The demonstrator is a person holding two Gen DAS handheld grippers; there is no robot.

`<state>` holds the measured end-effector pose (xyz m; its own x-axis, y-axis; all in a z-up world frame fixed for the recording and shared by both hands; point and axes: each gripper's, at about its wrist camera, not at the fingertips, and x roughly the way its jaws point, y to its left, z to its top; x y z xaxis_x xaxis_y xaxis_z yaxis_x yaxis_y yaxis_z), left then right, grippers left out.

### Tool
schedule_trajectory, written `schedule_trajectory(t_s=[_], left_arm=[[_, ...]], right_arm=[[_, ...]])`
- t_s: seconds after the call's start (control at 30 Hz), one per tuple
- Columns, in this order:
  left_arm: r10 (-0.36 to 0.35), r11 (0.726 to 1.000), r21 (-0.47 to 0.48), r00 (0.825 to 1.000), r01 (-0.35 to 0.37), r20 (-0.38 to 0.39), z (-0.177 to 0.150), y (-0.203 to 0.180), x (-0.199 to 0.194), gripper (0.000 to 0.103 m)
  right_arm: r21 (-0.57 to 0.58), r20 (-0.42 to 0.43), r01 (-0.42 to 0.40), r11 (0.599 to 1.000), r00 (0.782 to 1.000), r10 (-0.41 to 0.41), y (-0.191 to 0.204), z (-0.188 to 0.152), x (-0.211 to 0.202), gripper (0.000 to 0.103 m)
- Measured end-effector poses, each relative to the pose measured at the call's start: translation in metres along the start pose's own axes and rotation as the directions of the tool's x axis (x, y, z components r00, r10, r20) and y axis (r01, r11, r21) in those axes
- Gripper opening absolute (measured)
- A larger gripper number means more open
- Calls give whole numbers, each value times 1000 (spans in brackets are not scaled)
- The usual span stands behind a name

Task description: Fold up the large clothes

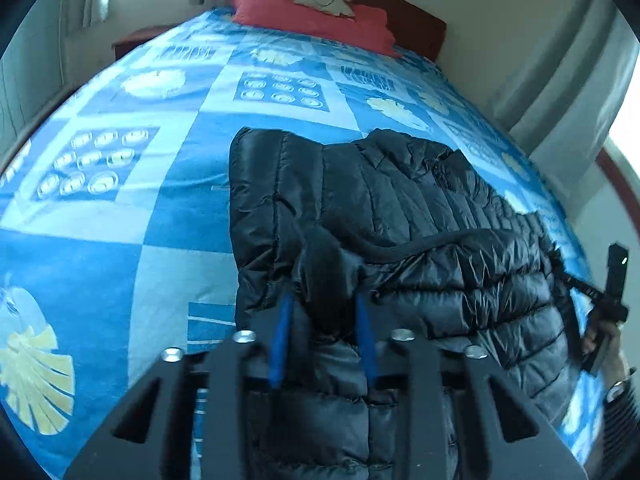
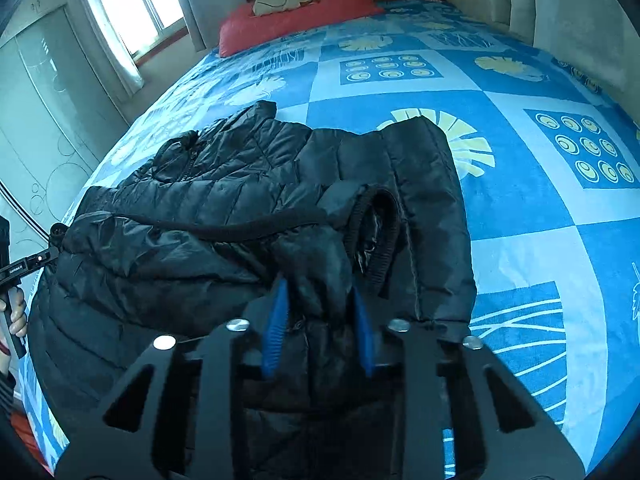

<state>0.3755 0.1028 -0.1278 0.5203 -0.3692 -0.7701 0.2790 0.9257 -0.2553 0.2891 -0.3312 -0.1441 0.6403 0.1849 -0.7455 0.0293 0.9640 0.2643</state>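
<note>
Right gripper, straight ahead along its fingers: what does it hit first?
The black puffer jacket: the right gripper already has its fabric bunched between the fingers, and the ribbed cuff looks next, though depth is unclear.

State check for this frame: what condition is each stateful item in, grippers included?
Black puffer jacket: lying on the bed, partly folded, bottom hem lifted at both corners.
Left gripper: shut on jacket fabric.
Right gripper: shut on jacket fabric near a sleeve cuff.
Blue bedspread: spread flat.
Red pillow: at the headboard.
</note>
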Motion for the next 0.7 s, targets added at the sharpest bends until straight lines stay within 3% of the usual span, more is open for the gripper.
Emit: schedule_trajectory(t_s=[0.07,0.23,0.4,0.53,0.6,0.7], left_arm=[[33,998,44,999,-35,30,-4,-10,-8,17],[103,986,117,985,-120,142,-11,-35,-37,15],[156,983,61,964,-172,214,34,-41,-50,14],[216,973,28,943,-231,254,85,-46,-38,14],[266,960,11,929,-278,259,116,-45,-17,14],[339,937,1,914,-348,221,136,-40,20,14]], right_arm=[[-6,44,-4,1000,999,4,3,-4,-14,14],[-89,180,61,994,983,-44,27,-11,-57,11],[-90,296,107,990,952,-76,40,34,-77,11],[-92,329,179,980,934,-140,45,89,-58,11],[-78,312,197,977,936,-164,42,113,-36,11],[-50,253,215,975,947,-196,32,137,12,11]])
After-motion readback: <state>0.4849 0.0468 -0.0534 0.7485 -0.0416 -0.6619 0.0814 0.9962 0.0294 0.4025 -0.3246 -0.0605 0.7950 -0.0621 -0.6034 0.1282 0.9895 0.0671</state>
